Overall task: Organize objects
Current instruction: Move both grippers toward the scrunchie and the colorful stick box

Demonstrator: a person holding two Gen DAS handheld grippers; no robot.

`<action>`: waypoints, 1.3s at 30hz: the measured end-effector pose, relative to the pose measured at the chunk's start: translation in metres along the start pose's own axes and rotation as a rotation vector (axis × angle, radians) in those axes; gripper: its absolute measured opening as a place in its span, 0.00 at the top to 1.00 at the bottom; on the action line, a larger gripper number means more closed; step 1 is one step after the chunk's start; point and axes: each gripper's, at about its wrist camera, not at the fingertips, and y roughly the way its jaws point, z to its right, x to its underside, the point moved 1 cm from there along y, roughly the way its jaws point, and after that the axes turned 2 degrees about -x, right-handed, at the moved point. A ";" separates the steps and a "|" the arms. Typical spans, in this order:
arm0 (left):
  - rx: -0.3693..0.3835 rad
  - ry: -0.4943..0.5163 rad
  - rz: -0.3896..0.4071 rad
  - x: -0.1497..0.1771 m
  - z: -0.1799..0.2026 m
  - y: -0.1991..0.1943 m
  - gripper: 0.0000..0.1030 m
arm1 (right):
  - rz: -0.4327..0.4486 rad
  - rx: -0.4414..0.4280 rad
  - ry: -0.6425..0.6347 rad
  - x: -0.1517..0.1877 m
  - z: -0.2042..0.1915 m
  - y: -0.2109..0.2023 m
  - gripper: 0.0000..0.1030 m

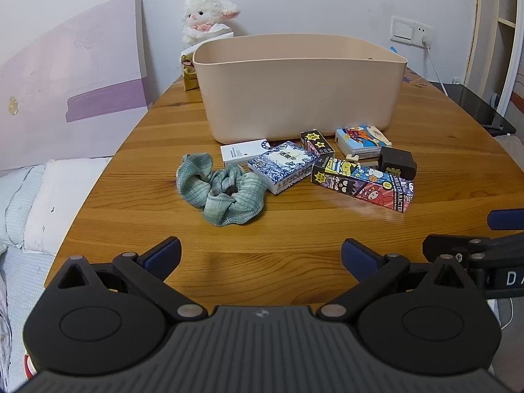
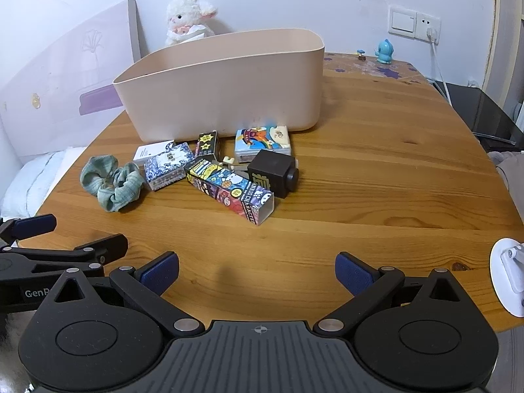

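A cluster of small items lies on the wooden bench (image 1: 327,235) just in front of a beige bin (image 1: 299,85), well ahead of both sets of jaws and touched by neither. Nearest the left gripper (image 1: 261,257) is a green scrunchie (image 1: 219,193); it sits ahead of that gripper's jaws, slightly left of their centre line. The left gripper's jaws are spread wide with nothing between them. The right gripper (image 2: 257,271) likewise has its jaws wide apart and empty, with the long cartoon box (image 2: 231,190) ahead of their gap.

That long box reads "SANRIO CHARACTERS" along one edge, partly cut off. Touching its left end is a blue-and-white patterned pack (image 1: 281,165) with Chinese characters too small to read. Behind that lies a white box (image 1: 244,152) with small grey print, unreadable. A small dark box with yellow stars (image 1: 316,142) stands by the bin wall, and a colourful card pack (image 1: 362,140) lies to its right. A black cube (image 2: 273,175) carrying one gold Chinese character rests against the long box.

Beyond the bin sit a white plush lamb (image 1: 208,16), a blue figurine (image 2: 383,51) and a wall switch with socket (image 2: 414,26). The left gripper's arm shows "GenR" in the right wrist view.
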 end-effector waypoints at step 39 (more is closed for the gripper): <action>-0.011 0.052 0.048 -0.026 -0.031 0.052 0.00 | 0.021 -0.029 -0.122 -0.016 0.000 0.055 0.19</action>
